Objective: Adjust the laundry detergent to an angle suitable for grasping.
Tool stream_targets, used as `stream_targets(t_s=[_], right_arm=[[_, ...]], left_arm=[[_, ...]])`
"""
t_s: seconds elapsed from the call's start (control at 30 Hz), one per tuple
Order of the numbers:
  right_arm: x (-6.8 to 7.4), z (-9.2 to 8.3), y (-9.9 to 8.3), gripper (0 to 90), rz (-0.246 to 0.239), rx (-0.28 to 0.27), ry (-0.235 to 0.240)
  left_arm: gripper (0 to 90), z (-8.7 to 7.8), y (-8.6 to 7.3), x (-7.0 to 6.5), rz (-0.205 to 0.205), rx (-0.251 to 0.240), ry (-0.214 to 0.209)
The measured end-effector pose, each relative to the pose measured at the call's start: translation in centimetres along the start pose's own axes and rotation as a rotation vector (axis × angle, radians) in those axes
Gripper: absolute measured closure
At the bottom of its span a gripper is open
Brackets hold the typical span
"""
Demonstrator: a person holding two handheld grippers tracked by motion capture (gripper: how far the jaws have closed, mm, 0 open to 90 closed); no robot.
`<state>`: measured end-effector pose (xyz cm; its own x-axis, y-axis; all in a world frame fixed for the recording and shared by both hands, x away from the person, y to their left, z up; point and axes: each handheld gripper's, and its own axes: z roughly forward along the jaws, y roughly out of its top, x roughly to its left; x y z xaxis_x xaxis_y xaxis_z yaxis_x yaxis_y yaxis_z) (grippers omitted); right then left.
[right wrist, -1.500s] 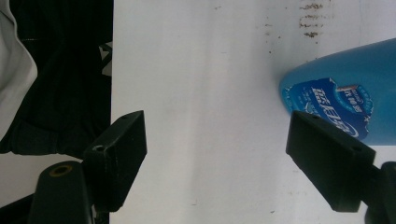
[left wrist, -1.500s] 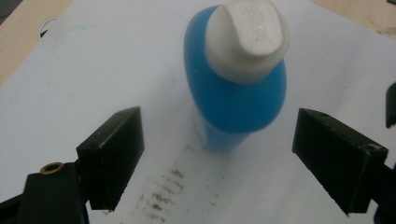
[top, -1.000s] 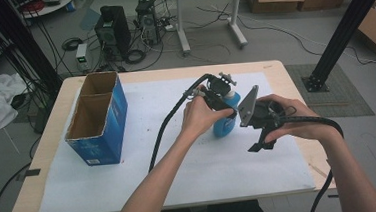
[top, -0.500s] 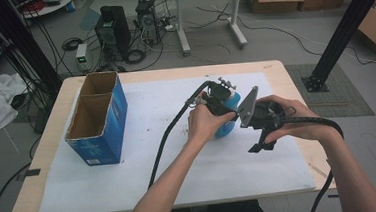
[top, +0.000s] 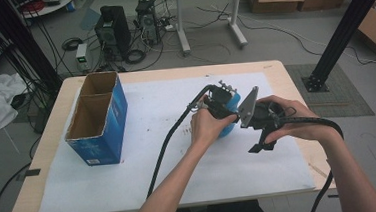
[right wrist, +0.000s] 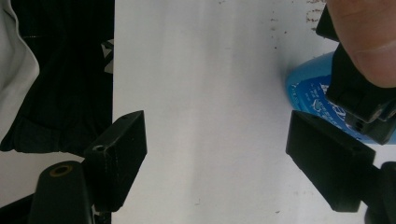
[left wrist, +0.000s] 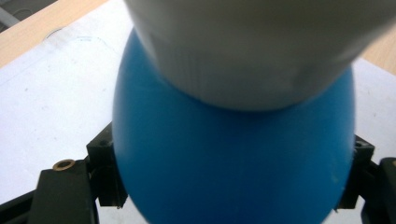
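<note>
Left gripper view: jaws closing on the blue bottle

Left gripper view shows the blue bottle (left wrist: 233, 154) sitting between the two black jaws of the left gripper (left wrist: 231, 186), with its white cap (left wrist: 252, 51) above. The jaws have just been closing around the body; whether the pads already press on the plastic cannot be told, so treat the grip as not yet made.

Right gripper view shows the right gripper (right wrist: 215, 154) with its jaws standing apart and nothing between them, only the white paper sheet (right wrist: 205, 70) below. An edge of the bottle lies just beside one jaw.

High view places the bottle (top: 230, 104) upright near the middle of the table (top: 44, 161), between both hands, well apart from the blue cardboard box (top: 111, 122) at the far left.

Handling, as judged:
- Body is smooth, rounded plastic, probably slippery and somewhat yielding.
- Weight is likely light to moderate, depending on fill.
- Take hold at the widest part of the body, below the cap; the taper above may let it slide out.
</note>
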<state>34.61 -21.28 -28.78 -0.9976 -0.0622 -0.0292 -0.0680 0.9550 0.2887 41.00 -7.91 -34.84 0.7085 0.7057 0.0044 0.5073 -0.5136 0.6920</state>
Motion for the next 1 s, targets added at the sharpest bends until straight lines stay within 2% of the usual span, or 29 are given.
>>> stream_targets(t_s=[1.0], right_arm=[[0.10, 0.02, -0.30, 20.3, 0.009, 0.007, -0.006]], left_arm=[[39.6, 0.08, -0.17, -0.21, -0.006, -0.054, 0.026]])
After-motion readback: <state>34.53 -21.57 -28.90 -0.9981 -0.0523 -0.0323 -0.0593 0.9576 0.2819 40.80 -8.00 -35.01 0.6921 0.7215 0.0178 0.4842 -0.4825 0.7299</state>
